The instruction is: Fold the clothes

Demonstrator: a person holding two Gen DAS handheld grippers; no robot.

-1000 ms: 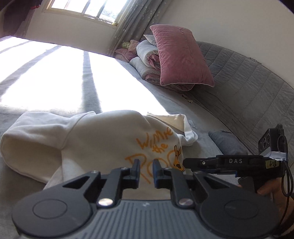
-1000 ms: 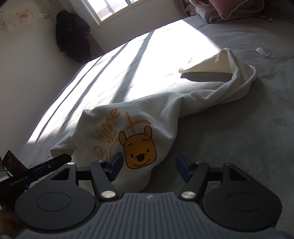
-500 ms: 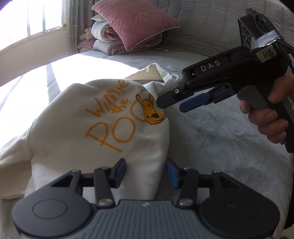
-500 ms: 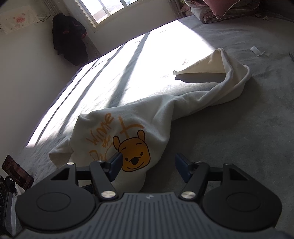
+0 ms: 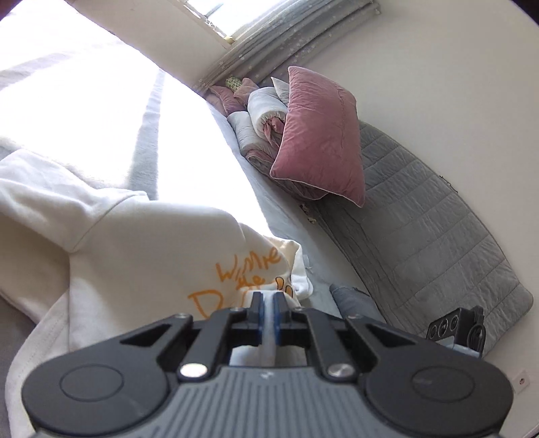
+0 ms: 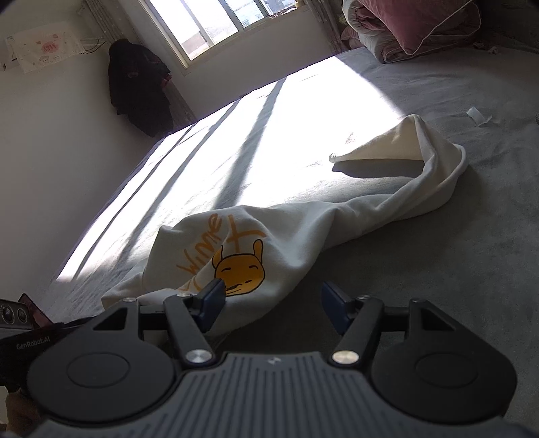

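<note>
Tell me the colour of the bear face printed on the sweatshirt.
Yellow-orange with dark outlines; the bear face shows best in the right wrist view.

The sweatshirt [image 6: 269,232] lies on the bed [image 6: 438,269]; its sleeve [image 6: 421,161] runs toward the pillow [image 5: 320,134], which leans on folded quilts [image 5: 259,118] before the headboard [image 5: 421,215]. A coat [image 6: 138,84] hangs left of the window [image 6: 215,23].

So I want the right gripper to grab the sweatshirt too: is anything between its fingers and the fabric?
Nothing visible. The right gripper is open just over the cream sweatshirt, its hem lying between the fingers on the grey bed cover. The left gripper is shut on a fold of it.
</note>
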